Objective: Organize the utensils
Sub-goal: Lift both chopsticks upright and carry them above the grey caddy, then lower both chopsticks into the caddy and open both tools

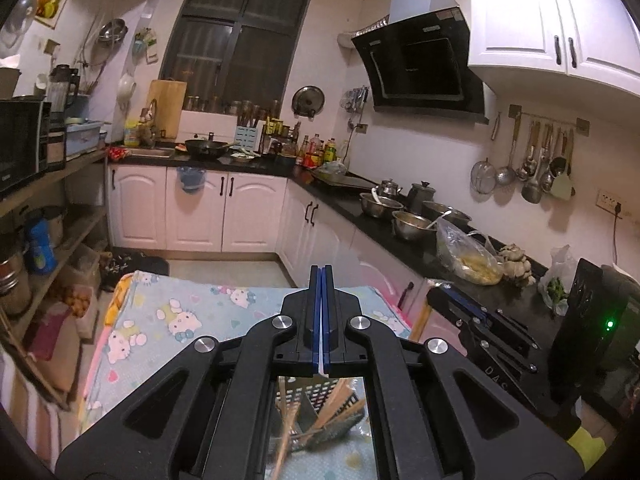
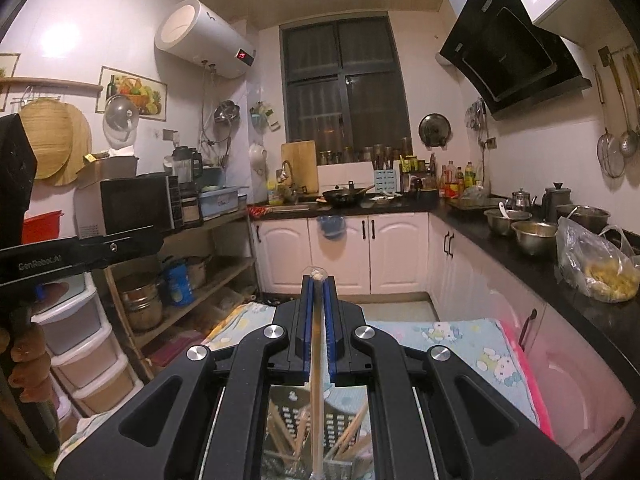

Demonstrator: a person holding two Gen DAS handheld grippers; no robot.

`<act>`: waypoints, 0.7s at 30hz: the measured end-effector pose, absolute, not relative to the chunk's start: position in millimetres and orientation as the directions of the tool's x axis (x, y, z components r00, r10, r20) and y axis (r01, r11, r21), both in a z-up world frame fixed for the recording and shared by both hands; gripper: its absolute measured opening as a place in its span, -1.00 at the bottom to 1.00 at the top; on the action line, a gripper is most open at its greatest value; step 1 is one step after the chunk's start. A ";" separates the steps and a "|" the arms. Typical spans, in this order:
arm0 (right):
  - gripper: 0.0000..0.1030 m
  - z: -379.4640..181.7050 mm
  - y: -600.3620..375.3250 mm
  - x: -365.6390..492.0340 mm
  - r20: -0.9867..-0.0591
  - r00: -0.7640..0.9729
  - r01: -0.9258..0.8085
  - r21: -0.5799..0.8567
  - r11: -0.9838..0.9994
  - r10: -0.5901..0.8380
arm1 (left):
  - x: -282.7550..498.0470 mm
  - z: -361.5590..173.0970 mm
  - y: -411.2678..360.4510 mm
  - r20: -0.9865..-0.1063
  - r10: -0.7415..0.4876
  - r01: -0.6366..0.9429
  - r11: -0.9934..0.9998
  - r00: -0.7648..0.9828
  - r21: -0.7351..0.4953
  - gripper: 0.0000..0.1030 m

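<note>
Both grippers are lifted above a bench draped in a pale blue cartoon-cat cloth (image 1: 168,312), pointing across the kitchen toward the dark window. The left gripper (image 1: 322,280) has its blue-lined jaws pressed flat together with nothing between them. The right gripper (image 2: 318,292) is clamped on a thin, pale stick-like utensil (image 2: 317,360) that runs lengthwise between the jaws; its tip pokes out just past the fingertips with a small whitish lump on it, and I cannot tell exactly what kind of utensil it is. Under both grippers, seen through the gap in each frame, stands a perforated utensil holder (image 1: 324,396) on the cloth, close to the near edge of the bench, with several wooden chopsticks (image 1: 288,420) leaning in it at angles. In the right wrist view the same holder (image 2: 288,416) sits directly below the held stick. At the left edge of that view a hand (image 2: 28,360) grips the handle of the other gripper. Beyond the bench, a black counter (image 1: 400,232) along the right wall carries steel bowls (image 1: 410,224) and a plastic bag (image 1: 468,252) of yellowish food.
</note>
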State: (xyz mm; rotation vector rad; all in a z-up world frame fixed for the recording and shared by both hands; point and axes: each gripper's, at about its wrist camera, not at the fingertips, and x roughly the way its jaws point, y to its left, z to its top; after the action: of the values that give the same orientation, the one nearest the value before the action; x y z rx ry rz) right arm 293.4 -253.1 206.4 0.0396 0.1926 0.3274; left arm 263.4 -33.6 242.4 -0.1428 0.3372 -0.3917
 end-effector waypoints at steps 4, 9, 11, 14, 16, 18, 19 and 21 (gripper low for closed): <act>-0.89 197.4 -254.0 309.9 -0.189 0.931 -0.303 0.084 0.949 0.313 | 263.8 218.0 -33.4 -0.334 -0.391 0.351 0.920 0.858 -0.174 -1.00; -0.89 182.8 -250.9 328.6 -0.206 0.930 -0.291 0.095 0.952 0.305 | 281.7 171.4 -38.6 -0.454 -0.398 0.360 0.917 0.797 -0.172 -0.66; -0.89 178.6 -250.5 335.0 -0.212 0.933 -0.276 0.097 0.956 0.291 | 281.9 154.4 -43.9 -0.483 -0.409 0.381 0.910 0.774 -0.162 -0.64; -0.89 175.8 -252.9 340.2 -0.210 0.936 -0.265 0.104 0.959 0.282 | 282.3 130.3 -55.3 -0.536 -0.410 0.413 0.903 0.738 -0.122 -0.52; -0.89 174.2 -255.5 343.6 -0.212 0.936 -0.263 0.109 0.959 0.280 | 285.1 114.7 -62.7 -0.572 -0.405 0.429 0.898 0.713 -0.101 -0.50; -0.89 173.6 -257.5 347.0 -0.214 0.936 -0.262 0.112 0.958 0.281 | 289.5 105.1 -68.2 -0.595 -0.405 0.446 0.891 0.694 -0.087 -0.49; -0.89 173.4 -257.4 347.5 -0.214 0.935 -0.263 0.112 0.958 0.282 | 291.9 100.5 -70.7 -0.607 -0.402 0.451 0.889 0.685 -0.079 -0.47; -0.89 172.9 -257.8 349.2 -0.214 0.934 -0.266 0.113 0.957 0.285 | 295.8 95.0 -74.5 -0.623 -0.400 0.464 0.883 0.672 -0.067 -0.46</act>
State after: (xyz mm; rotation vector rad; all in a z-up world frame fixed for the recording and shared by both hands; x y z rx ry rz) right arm 349.2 -257.8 172.9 0.0828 0.2313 0.2823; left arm 295.8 -74.5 95.0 0.1000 0.6766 -0.4874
